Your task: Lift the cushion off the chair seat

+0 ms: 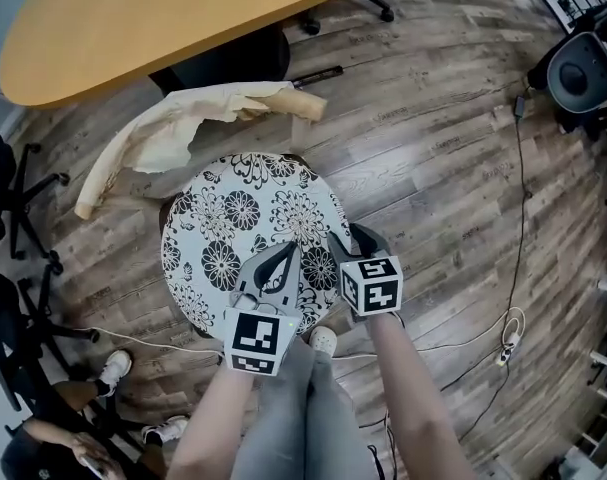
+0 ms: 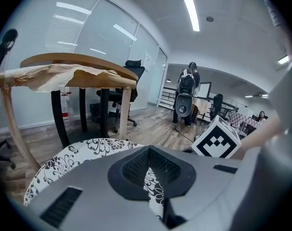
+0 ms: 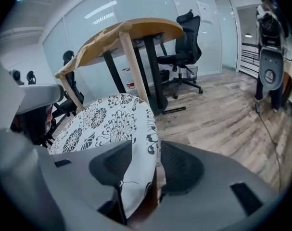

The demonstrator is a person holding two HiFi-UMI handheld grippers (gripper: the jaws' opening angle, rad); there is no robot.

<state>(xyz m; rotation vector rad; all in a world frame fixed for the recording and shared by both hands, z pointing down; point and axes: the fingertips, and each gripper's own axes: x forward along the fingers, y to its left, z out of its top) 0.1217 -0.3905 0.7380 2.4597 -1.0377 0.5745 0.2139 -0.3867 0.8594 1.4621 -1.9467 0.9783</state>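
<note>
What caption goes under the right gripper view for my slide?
Right hand-held gripper, jaws open, straddles the edge of the flowered cushion, wooden table behind.

The cushion (image 3: 107, 124) between the jaws of the right gripper (image 3: 146, 147) is smooth, matt cloth. The gripper body is matt grey plastic, its pads (image 3: 182, 170) rough black. The floor (image 3: 222, 124) beyond it is grained, dull wood.

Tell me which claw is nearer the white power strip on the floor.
Right. The right claw straddles the rim of the cushion on the side toward the white power strip; the left claw is over the cushion's top, farther away.
</note>
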